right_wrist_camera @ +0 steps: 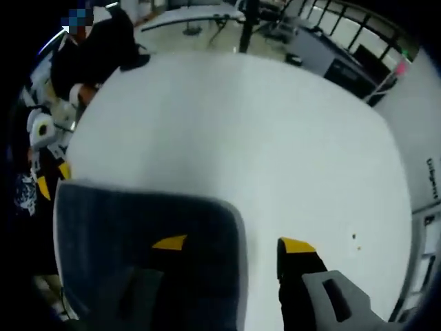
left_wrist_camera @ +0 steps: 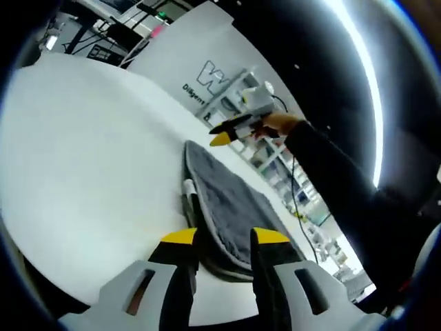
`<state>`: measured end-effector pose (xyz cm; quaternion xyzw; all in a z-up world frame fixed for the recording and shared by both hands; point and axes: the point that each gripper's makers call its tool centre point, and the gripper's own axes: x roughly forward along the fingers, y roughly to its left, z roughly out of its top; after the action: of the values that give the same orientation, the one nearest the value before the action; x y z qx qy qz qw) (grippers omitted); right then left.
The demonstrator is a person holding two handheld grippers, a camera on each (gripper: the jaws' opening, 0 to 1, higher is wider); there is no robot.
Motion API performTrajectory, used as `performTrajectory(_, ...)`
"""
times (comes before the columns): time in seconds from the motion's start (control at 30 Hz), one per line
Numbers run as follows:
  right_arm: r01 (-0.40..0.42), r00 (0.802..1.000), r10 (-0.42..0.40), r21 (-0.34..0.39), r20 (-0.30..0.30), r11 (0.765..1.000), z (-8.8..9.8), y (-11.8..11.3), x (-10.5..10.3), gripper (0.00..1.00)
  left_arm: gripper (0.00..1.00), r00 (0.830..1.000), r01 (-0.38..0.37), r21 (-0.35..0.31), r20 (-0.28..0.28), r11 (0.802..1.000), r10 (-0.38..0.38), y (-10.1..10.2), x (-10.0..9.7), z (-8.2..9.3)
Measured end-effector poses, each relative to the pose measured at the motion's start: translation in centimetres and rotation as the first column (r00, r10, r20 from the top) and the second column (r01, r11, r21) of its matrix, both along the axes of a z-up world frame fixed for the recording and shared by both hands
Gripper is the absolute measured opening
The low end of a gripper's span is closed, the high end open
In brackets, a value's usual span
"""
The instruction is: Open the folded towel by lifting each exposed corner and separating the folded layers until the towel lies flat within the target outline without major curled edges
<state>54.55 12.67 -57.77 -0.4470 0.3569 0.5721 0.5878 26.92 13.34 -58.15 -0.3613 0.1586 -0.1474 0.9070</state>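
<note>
The towel (left_wrist_camera: 224, 203) lies on the tabletop (left_wrist_camera: 89, 165), just ahead of the left gripper (left_wrist_camera: 224, 238). The right gripper (left_wrist_camera: 226, 132) hangs beyond its far corner. In the right gripper view, the towel's edge runs between the fingers (right_wrist_camera: 298, 247).

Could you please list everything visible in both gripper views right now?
Folded grey cloth towel: one, grey, on the table, one edge between the left gripper's jaws.
White round-edged table: one, white, under the towel.
Small dark specks: two, dark, on the table beside the right gripper.
White panel with dark lettering: one, beyond the table.
Left gripper: one, black with yellow tips, open astride the towel edge.
Right gripper: one, same colours, open over the towel's corner.
Person's dark sleeve: one, behind the right gripper.
</note>
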Motion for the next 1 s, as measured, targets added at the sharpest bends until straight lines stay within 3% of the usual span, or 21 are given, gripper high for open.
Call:
performTrajectory(0.13,0.006,1.0,-0.006,-0.005,-0.015,1.0,-0.5,0.6,-0.2,0.44,0.22,1.0,-0.004,-0.016,0.005,1.0,0.004,0.3,0.1,-0.2)
performTrajectory(0.2,0.051,0.998,-0.051,0.015,-0.024,0.999,-0.8,1.2,0.1,0.45,0.2,1.0,0.003,0.0,0.005,1.0,-0.003,0.4,0.1,-0.3)
performTrajectory(0.27,0.054,0.998,-0.053,0.013,-0.034,0.998,-1.1,1.4,0.0,0.39,0.19,1.0,0.029,0.023,0.008,0.999,-0.029,0.0,0.0,-0.3)
performTrajectory(0.63,0.063,0.997,-0.064,-0.023,-0.053,0.998,-2.2,0.6,-0.7,0.37,0.16,0.999,0.043,0.038,0.008,0.998,-0.043,-0.3,-0.3,-0.5)
performTrajectory(0.77,0.061,0.996,-0.063,-0.034,-0.061,0.998,-3.1,0.5,-0.9,0.37,0.09,0.999,0.04,0.036,-0.002,0.999,-0.039,-0.3,-0.3,-0.8)
performTrajectory(1.0,0.109,0.982,-0.109,-0.008,-0.152,0.994,-3.3,0.3,-1.8,0.26,0.02,0.998,0.054,0.043,-0.008,0.998,-0.054,-0.6,-0.4,-1.1)
